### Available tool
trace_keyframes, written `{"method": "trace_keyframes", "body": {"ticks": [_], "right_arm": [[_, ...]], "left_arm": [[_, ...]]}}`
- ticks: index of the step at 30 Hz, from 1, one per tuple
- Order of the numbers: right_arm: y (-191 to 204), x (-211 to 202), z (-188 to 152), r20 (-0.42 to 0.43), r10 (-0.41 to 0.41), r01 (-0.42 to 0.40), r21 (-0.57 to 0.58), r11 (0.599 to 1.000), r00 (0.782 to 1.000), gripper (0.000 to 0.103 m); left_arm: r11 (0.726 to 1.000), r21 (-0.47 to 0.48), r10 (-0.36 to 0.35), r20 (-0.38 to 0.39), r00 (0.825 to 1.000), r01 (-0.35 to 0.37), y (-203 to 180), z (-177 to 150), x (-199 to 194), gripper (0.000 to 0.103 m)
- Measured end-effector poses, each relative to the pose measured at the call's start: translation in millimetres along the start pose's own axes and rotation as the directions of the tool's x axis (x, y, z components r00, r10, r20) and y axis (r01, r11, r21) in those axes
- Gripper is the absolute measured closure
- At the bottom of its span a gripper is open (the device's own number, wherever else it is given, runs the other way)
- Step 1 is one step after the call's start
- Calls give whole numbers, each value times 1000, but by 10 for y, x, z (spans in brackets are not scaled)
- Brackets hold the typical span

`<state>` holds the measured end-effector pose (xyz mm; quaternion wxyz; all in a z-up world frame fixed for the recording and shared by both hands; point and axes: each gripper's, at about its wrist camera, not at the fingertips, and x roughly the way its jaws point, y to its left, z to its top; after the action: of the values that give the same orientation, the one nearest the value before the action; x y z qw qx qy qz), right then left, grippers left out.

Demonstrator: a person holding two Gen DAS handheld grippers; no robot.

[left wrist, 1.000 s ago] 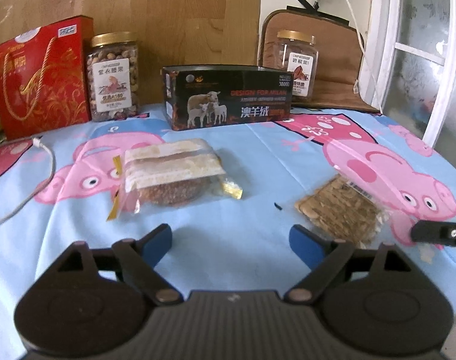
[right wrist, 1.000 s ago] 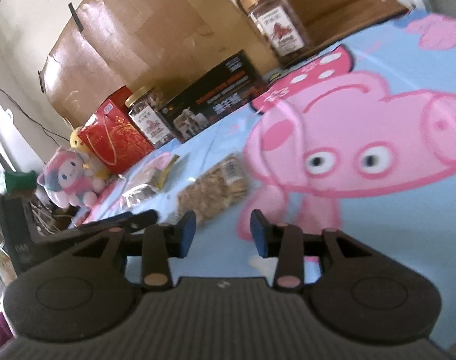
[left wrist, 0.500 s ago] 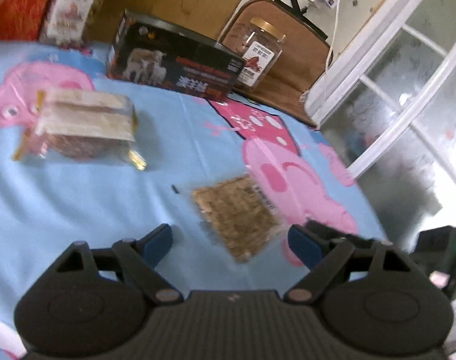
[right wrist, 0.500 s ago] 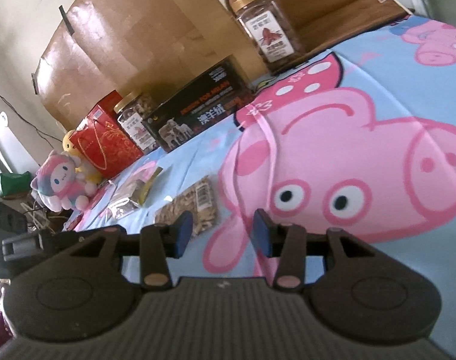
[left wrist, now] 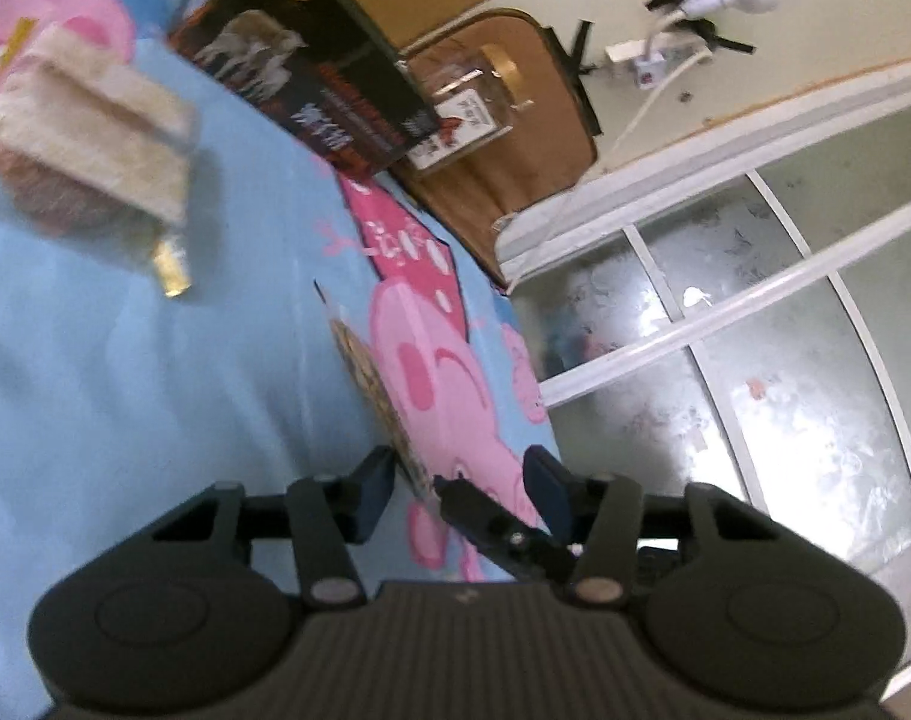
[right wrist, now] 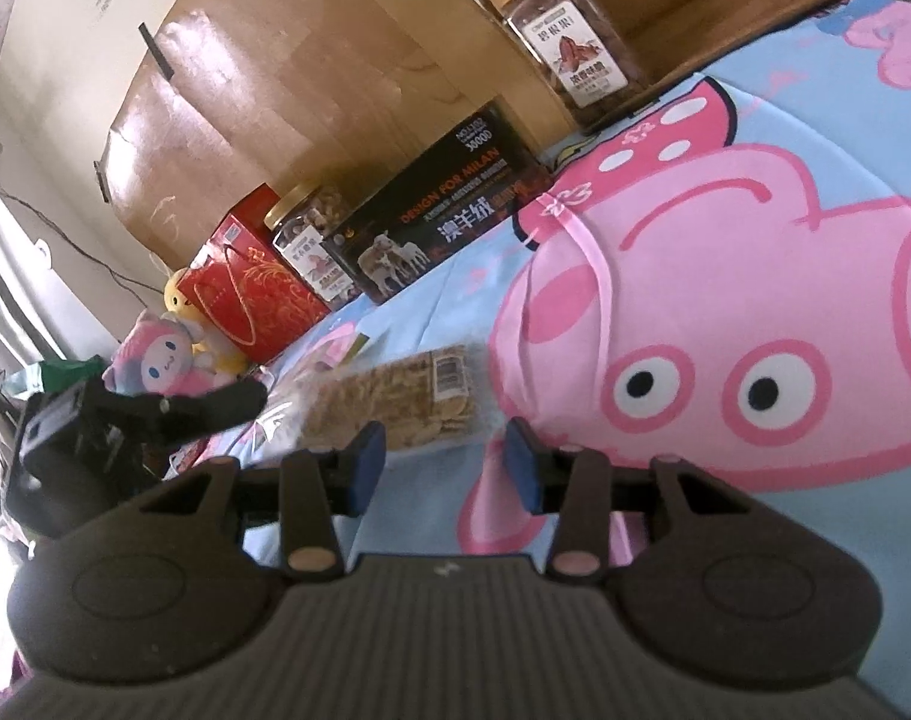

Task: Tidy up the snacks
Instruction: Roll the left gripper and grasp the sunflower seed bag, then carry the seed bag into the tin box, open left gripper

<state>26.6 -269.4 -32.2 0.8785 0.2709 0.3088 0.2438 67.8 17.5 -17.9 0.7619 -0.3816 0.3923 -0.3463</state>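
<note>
A flat clear packet of brown crackers (right wrist: 395,405) lies on the blue pig-print cloth (right wrist: 725,312). In the left wrist view the cracker packet (left wrist: 368,381) shows edge-on, just ahead of my left gripper (left wrist: 458,480), which is open and rolled sharply to one side. My right gripper (right wrist: 445,459) is open and empty, just in front of the packet. A second clear bag with cream and brown snacks (left wrist: 89,132) lies further left. The left gripper's finger (right wrist: 227,402) shows in the right wrist view beside the packet.
Along the back stand a black box with sheep (right wrist: 431,228), a nut jar (right wrist: 308,240), a red gift box (right wrist: 245,294), another nut jar (right wrist: 566,45) and plush toys (right wrist: 167,360). A frosted window (left wrist: 725,360) borders the cloth's right edge.
My left gripper has swung right and rolled, closing in on the cracker packet with narrower jaws. My right gripper has moved in toward the packet from the other side.
</note>
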Motion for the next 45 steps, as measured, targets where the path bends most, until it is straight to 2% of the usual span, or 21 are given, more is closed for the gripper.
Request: {"method": "trace_keyframes", "body": {"ticks": [2, 4, 5, 8, 12, 15, 18, 20, 24, 26, 27, 29, 31, 34, 36, 39, 43, 44, 45], "right_arm": [[-1, 10, 1, 2, 1, -1, -6, 1000, 1000, 56], [-7, 9, 2, 2, 2, -2, -5, 1000, 1000, 56], [-10, 9, 1, 2, 4, -4, -5, 1000, 1000, 56], [-17, 4, -5, 4, 9, -9, -8, 1000, 1000, 56], [-73, -35, 12, -2, 40, -40, 31, 999, 999, 55], [-126, -65, 36, -5, 66, -65, 84, 994, 998, 55], [-104, -56, 62, -15, 82, -80, 103, 991, 996, 46], [-48, -38, 66, -20, 86, -83, 93, 992, 996, 36], [112, 58, 28, -62, 64, -62, 32, 998, 996, 35], [151, 105, -11, -97, 95, -91, 42, 995, 991, 43], [155, 98, -24, -81, 69, -66, 39, 997, 994, 48], [97, 98, -28, -76, 38, -34, 51, 998, 996, 72], [-70, 82, -23, -76, 83, -70, 152, 986, 994, 81], [-92, 59, -35, -68, 88, -75, 172, 982, 994, 84], [-46, 58, -43, -70, 73, -63, 144, 988, 995, 84], [-39, 54, -48, -69, 70, -60, 140, 988, 995, 85], [-60, 57, -43, -69, 72, -62, 147, 987, 995, 86], [-66, 58, -41, -68, 74, -64, 150, 987, 995, 86], [-74, 56, -40, -67, 77, -66, 154, 986, 995, 86]], "left_arm": [[995, 55, 87, -11, 996, -86, -70, 12, 97, 61], [978, 83, 196, -34, 980, -192, -60, 5, 214, 77], [978, 64, 203, -45, 978, -200, 2, -2, 244, 84], [988, -16, 149, -54, 987, -150, 161, 20, 196, 90], [990, -99, 94, -48, 994, -98, 296, 23, 90, 91], [986, -162, 16, -50, 999, -24, 383, 6, 8, 92], [987, -157, -44, -53, 998, 35, 370, -26, -54, 92], [984, -160, -89, -58, 994, 79, 372, -58, -67, 92], [984, -163, -81, -78, 994, 68, 377, -114, -36, 92], [983, -177, -71, -93, 993, 54, 417, -142, -21, 92], [984, -175, -51, -105, 993, 33, 429, -154, -13, 91], [989, -150, -31, -111, 993, 14, 407, -176, -35, 89], [993, -117, -2, -122, 993, -12, 359, -170, -35, 88], [995, -94, 15, -136, 991, -28, 312, -137, -46, 82], [994, -111, -5, -120, 993, -9, 325, -100, -105, 69], [993, -122, -9, -83, 997, -1, 338, -70, -180, 60], [994, -113, 1, -70, 998, -9, 318, -65, -190, 59], [994, -103, 13, -62, 998, -19, 303, -60, -179, 64], [995, -90, 34, -59, 998, -39, 297, -56, -174, 74]]}}
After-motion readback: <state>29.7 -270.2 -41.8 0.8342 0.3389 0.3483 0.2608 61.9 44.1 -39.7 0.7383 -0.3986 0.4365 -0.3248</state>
